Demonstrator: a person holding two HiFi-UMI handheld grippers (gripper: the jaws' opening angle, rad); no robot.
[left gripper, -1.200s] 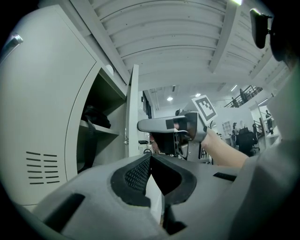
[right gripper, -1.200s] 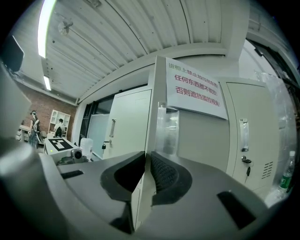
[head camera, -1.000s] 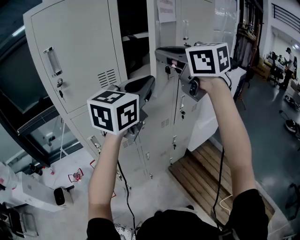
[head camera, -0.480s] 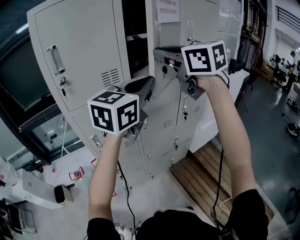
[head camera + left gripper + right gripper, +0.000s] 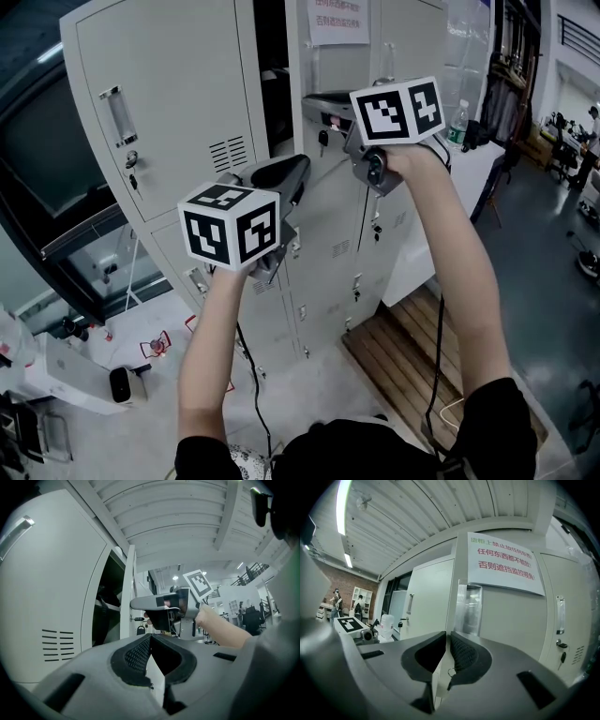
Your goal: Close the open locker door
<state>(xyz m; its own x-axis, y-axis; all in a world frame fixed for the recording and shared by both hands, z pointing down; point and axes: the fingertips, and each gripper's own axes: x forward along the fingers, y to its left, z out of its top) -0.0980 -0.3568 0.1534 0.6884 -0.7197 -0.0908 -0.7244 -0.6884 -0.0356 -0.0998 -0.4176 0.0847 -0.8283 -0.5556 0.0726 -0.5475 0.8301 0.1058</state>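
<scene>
Pressing tip to tip on nothing, the jaws of the left gripper (image 5: 150, 637) pointed up past the locker door (image 5: 47, 597), which lay to their left and apart from them. Right gripper (image 5: 448, 633): jaws likewise together, empty, aimed at the closed neighbouring door bearing a printed notice (image 5: 504, 564). Locker door: upper tier, swung wide out to the left, with its handle and hanging key (image 5: 132, 161) facing the person. Neither gripper touched it. Progress, as judged: none made; the whole swing shut and the final press home were left to do. Contents of the open compartment (image 5: 272, 84): dark inside, one shelf, with dark things on and below it, too dim to name. Remaining lockers in the bank: closed, several with keys in their locks, contents hidden.
</scene>
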